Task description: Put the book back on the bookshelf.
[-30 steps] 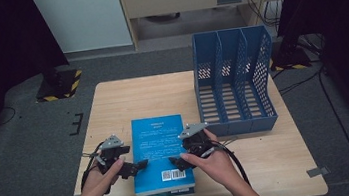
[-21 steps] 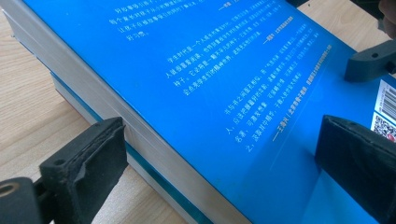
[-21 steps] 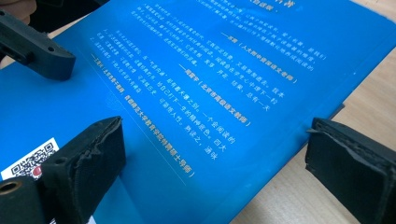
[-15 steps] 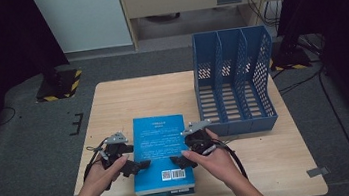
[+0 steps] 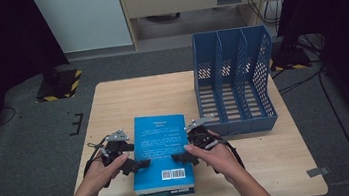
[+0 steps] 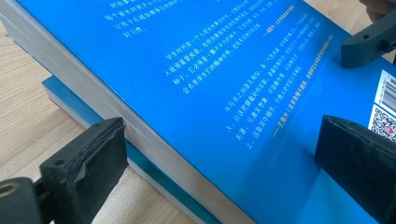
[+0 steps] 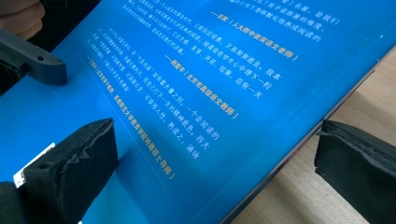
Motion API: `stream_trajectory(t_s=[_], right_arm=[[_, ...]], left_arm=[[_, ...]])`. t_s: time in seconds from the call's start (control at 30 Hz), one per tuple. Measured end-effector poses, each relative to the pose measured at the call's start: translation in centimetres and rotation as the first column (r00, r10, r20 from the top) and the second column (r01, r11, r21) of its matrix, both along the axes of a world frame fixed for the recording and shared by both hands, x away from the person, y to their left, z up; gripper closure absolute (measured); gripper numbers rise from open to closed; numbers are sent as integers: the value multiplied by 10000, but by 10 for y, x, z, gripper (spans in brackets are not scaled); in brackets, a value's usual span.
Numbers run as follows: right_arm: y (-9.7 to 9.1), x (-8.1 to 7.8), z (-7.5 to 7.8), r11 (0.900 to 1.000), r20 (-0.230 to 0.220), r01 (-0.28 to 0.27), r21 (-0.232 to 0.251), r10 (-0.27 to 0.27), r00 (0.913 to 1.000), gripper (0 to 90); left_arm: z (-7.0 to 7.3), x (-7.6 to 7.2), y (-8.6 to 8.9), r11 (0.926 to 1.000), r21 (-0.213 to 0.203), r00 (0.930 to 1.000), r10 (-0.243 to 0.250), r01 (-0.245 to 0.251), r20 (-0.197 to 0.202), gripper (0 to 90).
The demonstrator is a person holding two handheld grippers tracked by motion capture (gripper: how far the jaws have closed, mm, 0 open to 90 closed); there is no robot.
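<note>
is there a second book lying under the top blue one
Yes, in the left gripper view a second book pokes out beneath the top blue book.

Black hand-held gripper (image 5: 143, 164) with grey plate, trailing cable.

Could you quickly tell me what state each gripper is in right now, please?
Left gripper: open, straddling one long edge of the top blue book, not clamped.
Right gripper: open, jaws just widened, straddling the opposite edge.
</note>
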State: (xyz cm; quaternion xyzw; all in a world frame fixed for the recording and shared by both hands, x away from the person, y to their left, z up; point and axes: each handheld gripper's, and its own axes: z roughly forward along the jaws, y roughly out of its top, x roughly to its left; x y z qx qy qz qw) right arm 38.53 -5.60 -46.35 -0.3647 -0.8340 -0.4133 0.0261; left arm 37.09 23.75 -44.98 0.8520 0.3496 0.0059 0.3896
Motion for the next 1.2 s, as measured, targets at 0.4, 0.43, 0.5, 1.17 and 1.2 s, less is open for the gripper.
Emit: stream_trajectory(t_s=[0.4, 0.43, 0.5, 1.17, 1.2], right_arm=[[-6, 8, -9, 9976, -739, 196, 663, -147, 9972, 0], [-7, 10, -11, 9965, -852, 254, 792, -186, 9962, 0], [-8, 10, -11, 9960, -933, 287, 847, -208, 9954, 0], [-7, 18, -29, 9752, -1629, 129, 2210, 239, 9864, 2], [-7, 18, -29, 9750, -1623, 111, 2220, 258, 9864, 4]], left_arm=[[1, 9, -3, 9995, 153, 9996, -263, 265, -108, 4], [1, 10, -4, 9993, 185, 9994, -326, 328, -123, 0], [1, 11, -4, 9992, 206, 9994, -331, 334, -131, 0], [-5, 17, -1, 9988, -275, 9989, -406, 399, -239, 0], [-6, 17, 1, 9984, -433, 9991, -362, 353, -214, 0]])
